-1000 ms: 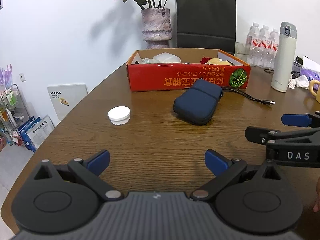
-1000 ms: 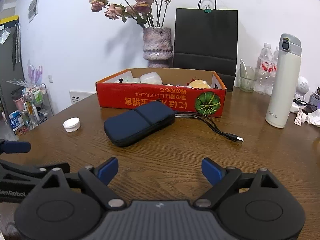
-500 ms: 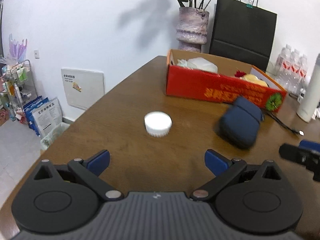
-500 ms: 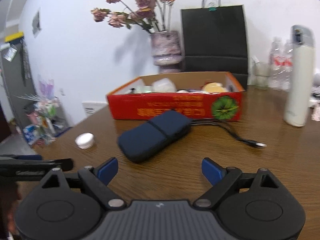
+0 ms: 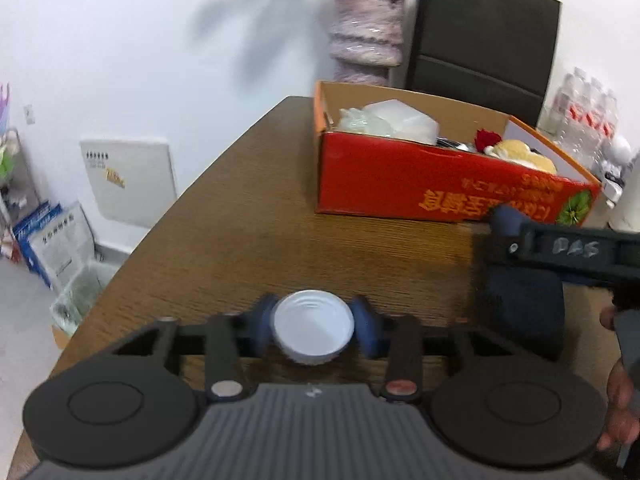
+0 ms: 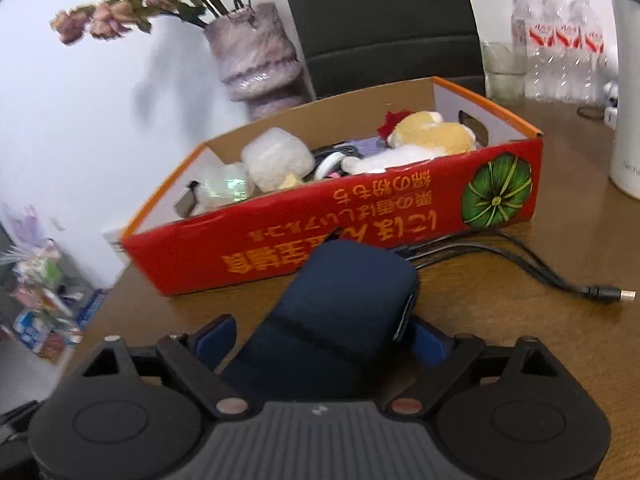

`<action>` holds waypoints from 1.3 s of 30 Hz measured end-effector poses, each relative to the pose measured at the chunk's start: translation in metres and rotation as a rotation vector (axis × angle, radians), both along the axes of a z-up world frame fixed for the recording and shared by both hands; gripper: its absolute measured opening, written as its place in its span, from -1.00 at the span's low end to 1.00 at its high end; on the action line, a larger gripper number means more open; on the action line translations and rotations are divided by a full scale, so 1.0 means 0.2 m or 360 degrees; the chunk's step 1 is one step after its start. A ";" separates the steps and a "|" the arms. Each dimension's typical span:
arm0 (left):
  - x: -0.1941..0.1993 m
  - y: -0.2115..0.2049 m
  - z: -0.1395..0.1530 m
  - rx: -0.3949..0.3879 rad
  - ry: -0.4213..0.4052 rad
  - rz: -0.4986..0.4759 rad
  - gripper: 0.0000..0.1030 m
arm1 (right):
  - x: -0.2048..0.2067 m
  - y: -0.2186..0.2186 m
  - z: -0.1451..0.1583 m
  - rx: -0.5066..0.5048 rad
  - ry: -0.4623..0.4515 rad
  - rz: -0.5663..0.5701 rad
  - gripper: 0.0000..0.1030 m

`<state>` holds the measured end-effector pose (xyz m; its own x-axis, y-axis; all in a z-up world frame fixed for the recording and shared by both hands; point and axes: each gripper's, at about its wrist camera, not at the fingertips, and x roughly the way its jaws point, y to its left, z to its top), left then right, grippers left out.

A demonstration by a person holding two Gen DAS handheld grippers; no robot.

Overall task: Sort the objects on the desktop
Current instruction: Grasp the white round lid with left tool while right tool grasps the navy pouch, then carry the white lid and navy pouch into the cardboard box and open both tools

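Note:
My left gripper (image 5: 314,330) is shut on a white round lid (image 5: 314,327), its hollow side toward the camera, low over the wooden table (image 5: 240,220). My right gripper (image 6: 320,338) is shut on a dark blue pouch (image 6: 340,312), whose black cable (image 6: 532,270) trails right across the table. The pouch (image 5: 520,312) and the right gripper also show at the right of the left wrist view. The red cardboard box (image 6: 360,232) with several items inside stands just beyond both grippers.
A purple vase (image 6: 256,68) of dried roses and a black paper bag (image 6: 384,20) stand behind the box. A white thermos (image 6: 628,120), a glass and water bottles (image 6: 560,40) are at the right. The table's left edge (image 5: 132,256) drops to the floor.
Both grippers moved forward and shut: the left closed on the white lid, the right closed on the blue pouch. Both views now sit closer to the red box.

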<state>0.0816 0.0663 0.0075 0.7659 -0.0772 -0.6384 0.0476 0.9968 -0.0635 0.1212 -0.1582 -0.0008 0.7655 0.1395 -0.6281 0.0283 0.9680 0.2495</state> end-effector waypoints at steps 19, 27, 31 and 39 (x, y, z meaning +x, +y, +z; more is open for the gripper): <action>-0.48 -0.32 0.22 -0.0110 -0.0191 -0.0255 -0.21 | -0.90 -0.22 0.18 -0.0337 -0.0423 0.0318 0.16; -0.71 -0.46 0.42 -0.0108 -0.0365 -0.0364 -0.21 | -1.04 -0.33 0.33 -0.0311 -0.0620 0.0272 0.16; -0.74 -0.48 0.46 -0.0098 -0.0405 -0.0362 -0.21 | -1.07 -0.35 0.36 -0.0300 -0.0656 0.0277 0.17; -0.61 -0.44 0.51 -0.0091 -0.0438 -0.0286 -0.21 | -0.92 -0.39 0.44 -0.0248 -0.0702 0.0241 0.17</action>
